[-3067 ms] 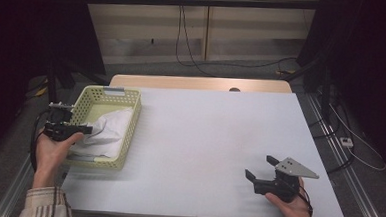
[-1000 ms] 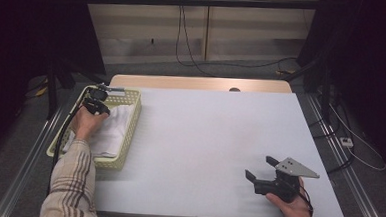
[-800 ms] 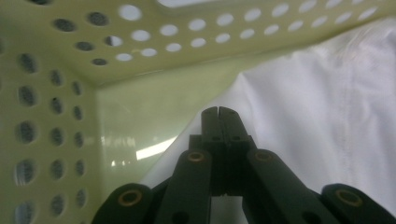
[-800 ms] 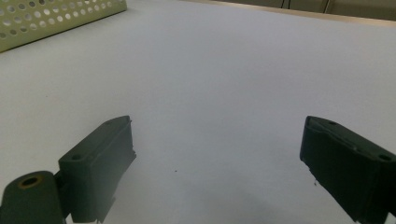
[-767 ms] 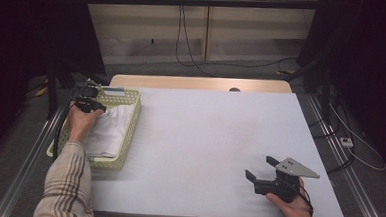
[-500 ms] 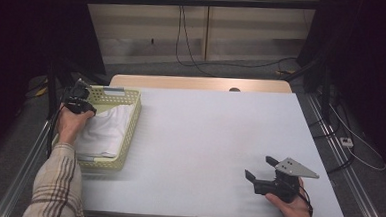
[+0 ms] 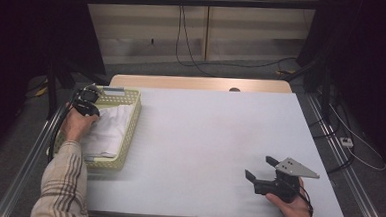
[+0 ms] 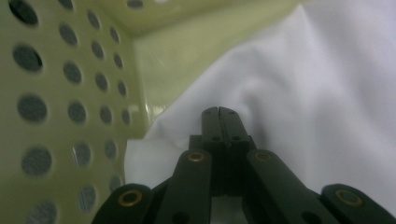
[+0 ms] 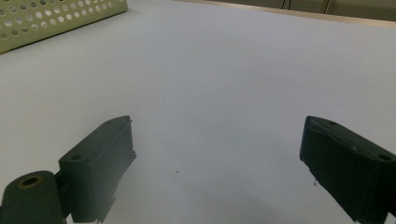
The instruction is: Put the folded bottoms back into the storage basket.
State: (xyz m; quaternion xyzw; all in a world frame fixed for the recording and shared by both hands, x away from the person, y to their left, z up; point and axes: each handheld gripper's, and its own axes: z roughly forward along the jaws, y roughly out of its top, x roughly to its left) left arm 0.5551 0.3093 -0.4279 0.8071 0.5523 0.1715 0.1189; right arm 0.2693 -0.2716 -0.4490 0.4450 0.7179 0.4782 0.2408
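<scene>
The left gripper point(image 8: 219, 114), jaws pressed together, pokes at the white cloth point(image 8: 303, 93) inside the perforated yellow-green basket point(image 7: 130, 120) on the white table point(image 7: 214, 139); dark room beyond.

white cloth point(image 7: 109, 129) partly hidden by left hand point(image 7: 76, 124)

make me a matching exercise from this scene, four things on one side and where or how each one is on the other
Things:
1. left tool
2. right tool
3. white cloth
4. basket

States:
a. pale green, full of round holes
b. jaws wide apart over bare table
c. lying inside the basket
d. jaws closed, tips at the cloth

Pairs: 1-d, 2-b, 3-c, 4-a
</scene>
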